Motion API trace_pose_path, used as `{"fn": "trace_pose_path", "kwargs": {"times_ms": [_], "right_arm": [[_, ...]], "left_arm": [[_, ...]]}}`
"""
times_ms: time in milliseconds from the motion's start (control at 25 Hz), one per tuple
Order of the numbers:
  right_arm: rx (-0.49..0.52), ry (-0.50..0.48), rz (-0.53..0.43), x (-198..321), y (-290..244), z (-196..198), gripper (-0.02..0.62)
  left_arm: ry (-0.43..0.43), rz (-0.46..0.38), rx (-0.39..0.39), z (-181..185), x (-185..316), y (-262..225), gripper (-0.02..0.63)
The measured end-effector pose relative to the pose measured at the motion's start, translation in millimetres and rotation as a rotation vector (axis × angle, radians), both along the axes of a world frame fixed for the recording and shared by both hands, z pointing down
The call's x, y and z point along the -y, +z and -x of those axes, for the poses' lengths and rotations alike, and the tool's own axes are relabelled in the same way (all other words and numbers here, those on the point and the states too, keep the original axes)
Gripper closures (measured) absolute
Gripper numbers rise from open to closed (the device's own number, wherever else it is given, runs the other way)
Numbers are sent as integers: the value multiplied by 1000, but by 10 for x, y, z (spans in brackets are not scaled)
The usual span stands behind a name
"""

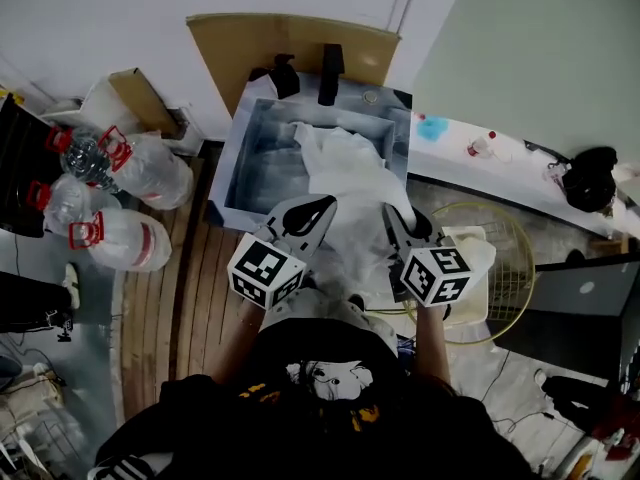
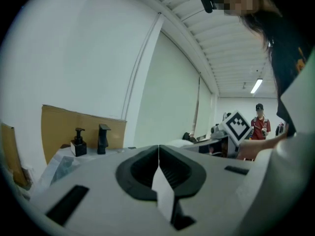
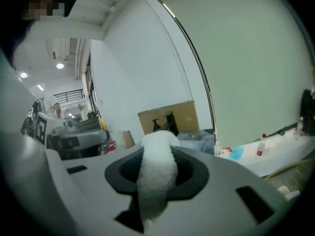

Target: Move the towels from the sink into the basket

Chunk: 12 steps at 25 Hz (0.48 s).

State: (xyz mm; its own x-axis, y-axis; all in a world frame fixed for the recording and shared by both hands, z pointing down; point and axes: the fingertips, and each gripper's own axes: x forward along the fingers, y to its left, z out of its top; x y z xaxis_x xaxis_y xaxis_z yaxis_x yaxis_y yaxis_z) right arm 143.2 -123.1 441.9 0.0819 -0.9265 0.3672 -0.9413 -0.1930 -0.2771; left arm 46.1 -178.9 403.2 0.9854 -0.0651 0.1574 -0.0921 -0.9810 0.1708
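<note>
A large white towel (image 1: 345, 168) hangs out of the steel sink (image 1: 240, 183) over its front edge and down to both grippers. My right gripper (image 1: 392, 216) is shut on a thick fold of it; in the right gripper view the fluffy towel (image 3: 157, 176) fills the gap of that gripper (image 3: 158, 141). My left gripper (image 1: 322, 206) is beside it, at the towel's left edge. In the left gripper view its jaws (image 2: 158, 149) meet on a thin white strip of towel (image 2: 163, 191). The yellow wire basket (image 1: 520, 258) stands on the floor to the right, with a white towel (image 1: 470, 258) inside.
A black faucet (image 1: 330, 73) and soap dispenser (image 1: 285, 76) stand behind the sink. Several large water jugs (image 1: 130, 168) lie to the left. A counter (image 1: 500, 163) with small bottles runs to the right, a laptop (image 1: 585, 303) beyond the basket. A person in red (image 2: 259, 124) stands far off.
</note>
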Motion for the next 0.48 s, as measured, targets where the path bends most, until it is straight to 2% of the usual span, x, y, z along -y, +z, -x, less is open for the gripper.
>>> {"fn": "trace_pose_path", "kwargs": {"times_ms": [200, 480], "right_arm": [[-74, 61, -91, -337, -498, -298, 506], [-117, 255, -127, -1252, -719, -904, 506]], "left_arm": [[73, -14, -13, -324, -287, -71, 598], [222, -38, -38, -888, -917, -162, 598]]}}
